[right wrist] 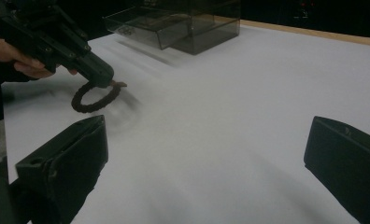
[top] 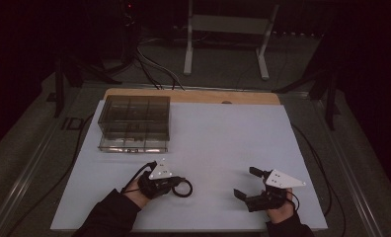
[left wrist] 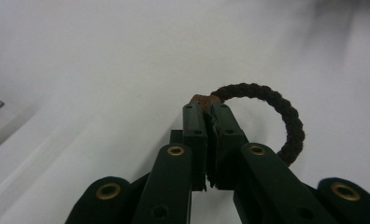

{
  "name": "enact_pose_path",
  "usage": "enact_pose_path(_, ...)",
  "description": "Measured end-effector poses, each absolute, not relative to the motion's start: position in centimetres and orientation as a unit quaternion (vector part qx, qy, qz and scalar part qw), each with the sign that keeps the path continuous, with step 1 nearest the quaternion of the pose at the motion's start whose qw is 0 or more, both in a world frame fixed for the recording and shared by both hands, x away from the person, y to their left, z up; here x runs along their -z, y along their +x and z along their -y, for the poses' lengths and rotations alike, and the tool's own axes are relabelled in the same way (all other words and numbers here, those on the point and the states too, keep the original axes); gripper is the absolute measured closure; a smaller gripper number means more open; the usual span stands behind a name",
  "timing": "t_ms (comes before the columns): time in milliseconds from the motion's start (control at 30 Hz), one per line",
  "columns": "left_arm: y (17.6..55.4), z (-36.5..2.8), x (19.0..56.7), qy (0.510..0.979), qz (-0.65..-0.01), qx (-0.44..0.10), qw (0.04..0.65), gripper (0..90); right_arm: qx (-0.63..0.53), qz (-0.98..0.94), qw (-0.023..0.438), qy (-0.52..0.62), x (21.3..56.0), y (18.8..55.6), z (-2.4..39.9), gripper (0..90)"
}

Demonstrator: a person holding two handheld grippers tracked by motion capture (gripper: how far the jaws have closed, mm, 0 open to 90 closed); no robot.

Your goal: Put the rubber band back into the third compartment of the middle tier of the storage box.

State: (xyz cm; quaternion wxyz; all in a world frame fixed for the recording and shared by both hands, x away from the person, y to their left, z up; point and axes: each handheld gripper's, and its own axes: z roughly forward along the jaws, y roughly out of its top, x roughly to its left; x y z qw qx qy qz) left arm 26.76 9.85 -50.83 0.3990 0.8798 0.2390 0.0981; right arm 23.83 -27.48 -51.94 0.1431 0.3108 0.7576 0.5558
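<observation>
left claw (left wrist: pixel 206 109) pinches braided ring (left wrist: pixel 286 121); drawer box (top: pixel 134 123) beyond.

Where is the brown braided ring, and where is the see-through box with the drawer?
brown braided ring (left wrist: pixel 293 123), left gripper view, on its braided right side.
see-through box (top: pixel 136 116), high view, on its top.
drawer (top: pixel 133 144), high view, on its front edge.

High view dim, surroundings near black; white surface (top: pixel 213 143) brightest area. Left gripper view evenly lit, far corners soft, slightly washed out. Right gripper view hazy, near jaws blurred, soft shadows under braided ring (right wrist: pixel 95 99).
</observation>
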Motion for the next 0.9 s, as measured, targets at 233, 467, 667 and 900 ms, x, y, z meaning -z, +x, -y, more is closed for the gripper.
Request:
enact_pose_path(233, 26.9, -10.0, 50.4, 0.875, -0.242, -0.097, 0.407, 87.8, -0.556, -0.758, 0.143, 0.310, 51.9, 23.8, 27.4, 0.0)
enact_pose_path(467, 27.1, -10.1, 49.7, 0.872, -0.242, -0.105, 0.412, 87.8, -0.556, -0.758, 0.141, 0.311, 52.0, 23.8, 27.4, 0.0)
enact_pose_path(667, 27.4, -10.2, 49.1, 0.869, -0.243, -0.112, 0.417, 87.8, -0.555, -0.759, 0.142, 0.310, 52.0, 23.8, 27.4, 0.0)
enact_pose_path(900, 27.8, -10.5, 48.5, 0.863, -0.248, -0.120, 0.423, 87.8, -0.555, -0.759, 0.143, 0.310, 52.0, 23.8, 27.4, 0.0)
